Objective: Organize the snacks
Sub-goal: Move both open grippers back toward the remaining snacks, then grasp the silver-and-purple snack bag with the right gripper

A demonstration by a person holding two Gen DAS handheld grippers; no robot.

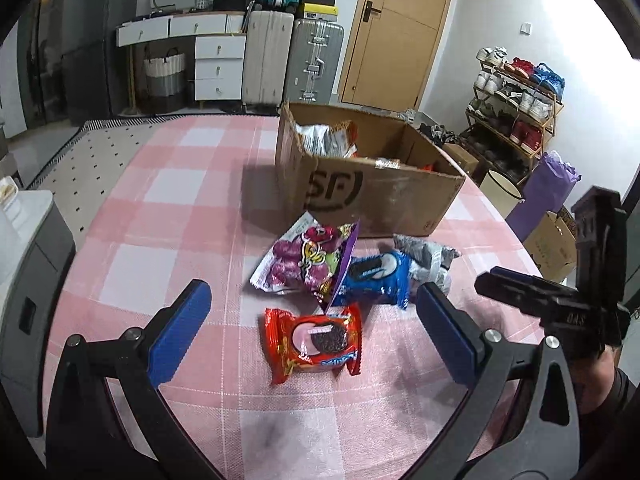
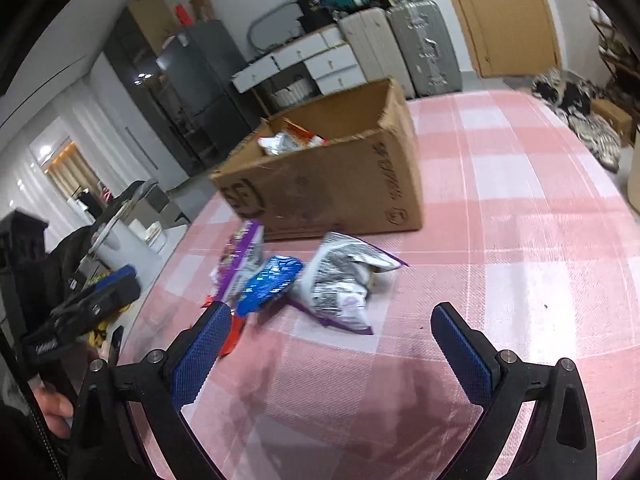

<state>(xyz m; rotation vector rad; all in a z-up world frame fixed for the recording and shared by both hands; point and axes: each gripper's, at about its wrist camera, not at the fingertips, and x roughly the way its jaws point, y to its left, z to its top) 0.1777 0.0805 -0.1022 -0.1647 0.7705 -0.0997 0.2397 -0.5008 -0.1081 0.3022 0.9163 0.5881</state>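
An open cardboard box [image 1: 380, 196] stands on the pink checked tablecloth, with snack bags inside [image 1: 328, 138]; it also shows in the right wrist view [image 2: 340, 184]. In front of it lie a red cookie pack [image 1: 314, 340], a blue cookie pack [image 1: 374, 276], a purple candy bag [image 1: 304, 260] and a silver bag [image 1: 428, 258]. My left gripper [image 1: 316, 312] is open, its jaws either side of the red pack. My right gripper [image 2: 332, 324] is open and empty, just short of the silver bag [image 2: 344, 284] and blue pack [image 2: 270, 282].
The table's edge curves off at the left [image 1: 92, 216] and right [image 1: 516, 236]. Beyond stand suitcases [image 1: 292, 60], drawers [image 1: 218, 66], a shoe rack [image 1: 516, 104], a wooden door [image 1: 400, 28] and a bin [image 1: 500, 190].
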